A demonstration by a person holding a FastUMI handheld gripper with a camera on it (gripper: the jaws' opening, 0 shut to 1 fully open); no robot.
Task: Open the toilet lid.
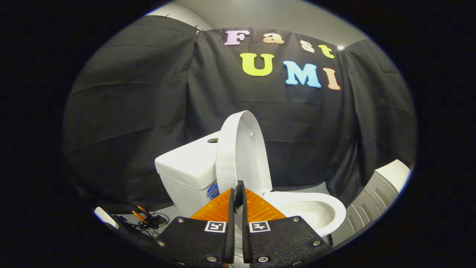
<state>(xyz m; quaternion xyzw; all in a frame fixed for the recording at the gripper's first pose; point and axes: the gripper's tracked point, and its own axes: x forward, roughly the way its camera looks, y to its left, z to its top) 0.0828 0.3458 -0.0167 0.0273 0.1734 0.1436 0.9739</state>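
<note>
The white toilet stands just ahead of the fingers. Its lid [241, 149] is raised upright and leans back against the white tank [187, 163]. The seat and open bowl [316, 210] lie to the right of the fingers. My gripper [238, 193] sits low in front of the lid's lower edge. Its two fingers are pressed close together with only a thin gap, and nothing shows between them. They touch nothing that I can see.
Black cloth walls the booth behind and beside the toilet. A grey ribbed cabinet [375, 201] with a white top stands to the right of the bowl. Cables and small orange tools [143, 219] lie on the floor left of the tank.
</note>
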